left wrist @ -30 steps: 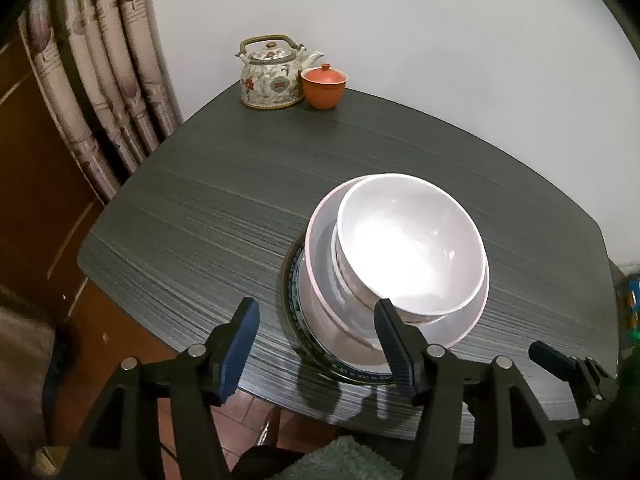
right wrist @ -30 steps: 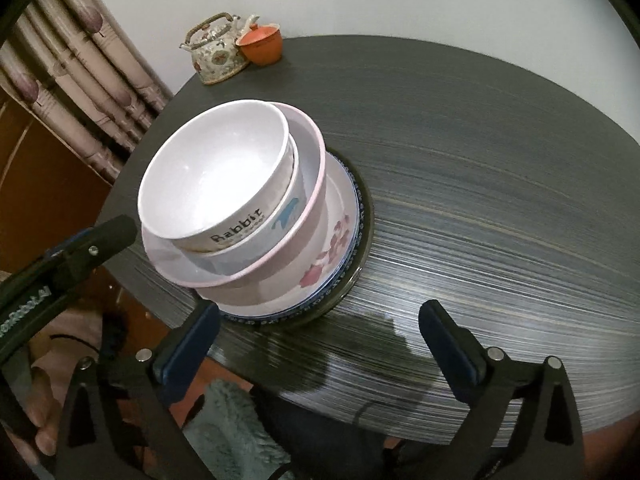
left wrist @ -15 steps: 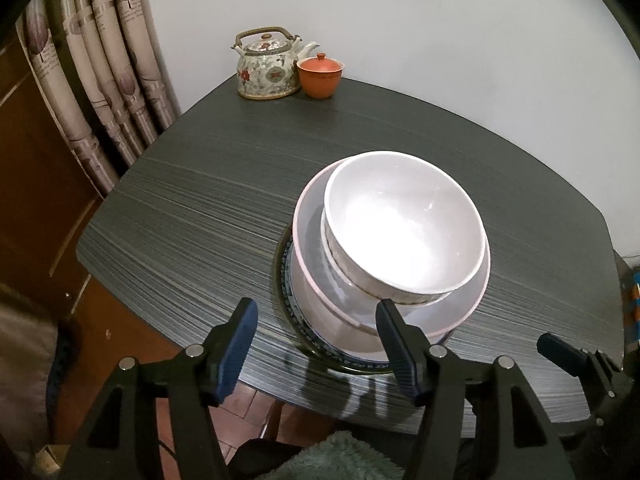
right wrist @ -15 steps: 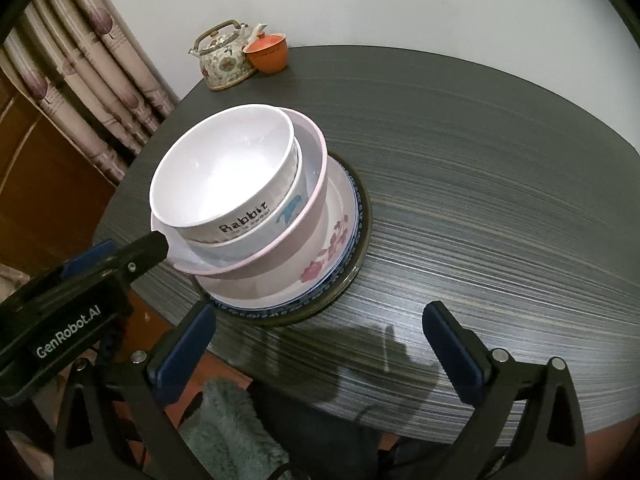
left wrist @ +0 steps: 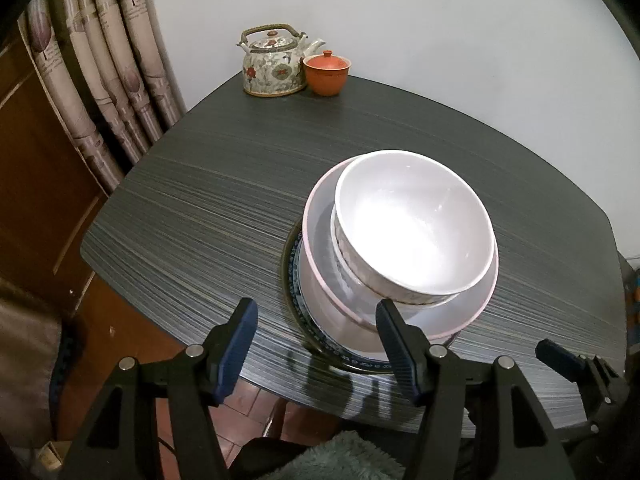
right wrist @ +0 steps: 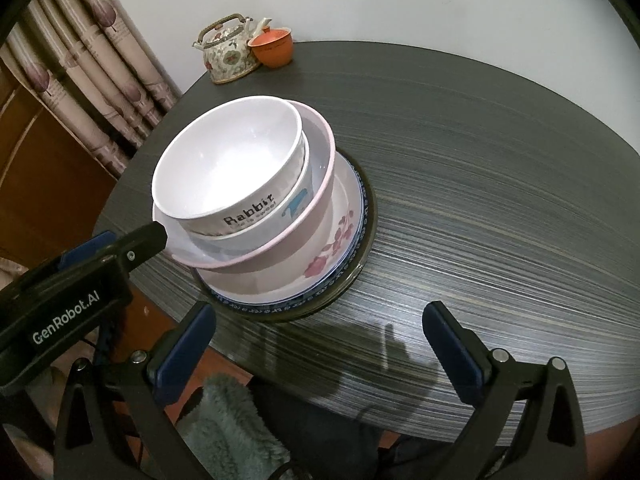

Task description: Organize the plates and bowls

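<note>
Stack sits near the table's (left wrist: 200, 208) front edge: white bowl (left wrist: 412, 224) on top, nested in a second bowl (right wrist: 288, 216), both in a pink-rimmed bowl (right wrist: 280, 256), on a floral plate (right wrist: 340, 240), on a blue-rimmed plate (right wrist: 362, 216), on a dark plate (right wrist: 370, 236).

Left gripper (left wrist: 316, 344): fingers apart, empty, hovering at the front edge; its right finger overlaps the pink-rimmed bowl's near rim in view, contact not clear. Right gripper (right wrist: 320, 344): spread wide, empty, just short of the stack.

Likely step: stack looks done, or a last straighten. To do it well, nudge the bowls from both sides at rim level so they centre, gently, since the edge is close.

All pieces open upward, no long axis (round). Top bowls sit off-centre, slightly tilted. Teapot (left wrist: 276, 64) and red cup (left wrist: 326, 74) stand well apart at the back.
</note>
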Motion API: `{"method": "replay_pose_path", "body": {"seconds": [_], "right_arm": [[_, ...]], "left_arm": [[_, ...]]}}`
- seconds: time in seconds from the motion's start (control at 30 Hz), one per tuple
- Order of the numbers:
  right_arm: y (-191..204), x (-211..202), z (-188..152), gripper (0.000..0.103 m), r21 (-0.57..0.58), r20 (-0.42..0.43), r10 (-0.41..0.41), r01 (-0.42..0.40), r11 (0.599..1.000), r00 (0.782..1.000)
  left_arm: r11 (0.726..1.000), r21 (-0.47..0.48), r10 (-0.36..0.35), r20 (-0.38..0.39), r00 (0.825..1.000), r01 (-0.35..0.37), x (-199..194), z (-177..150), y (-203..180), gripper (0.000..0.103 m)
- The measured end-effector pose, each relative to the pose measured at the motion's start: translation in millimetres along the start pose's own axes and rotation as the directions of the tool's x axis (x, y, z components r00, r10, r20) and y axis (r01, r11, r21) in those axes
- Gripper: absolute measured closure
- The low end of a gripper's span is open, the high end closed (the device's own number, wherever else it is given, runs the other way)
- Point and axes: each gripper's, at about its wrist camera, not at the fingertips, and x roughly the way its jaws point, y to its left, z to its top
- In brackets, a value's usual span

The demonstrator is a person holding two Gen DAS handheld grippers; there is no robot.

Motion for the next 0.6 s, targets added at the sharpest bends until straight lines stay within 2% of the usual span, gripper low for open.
{"method": "replay_pose_path", "body": {"seconds": [0.6], "right_arm": [[-0.2, 10.5, -0.2, 0.001, -0.001, -0.029, -0.002, 0.002, 1.000, 1.000]], "left_arm": [[1.000, -0.005, 0.000, -0.013, 1.000, 0.000, 4.5, -3.1, 2.5, 0.040]]}}
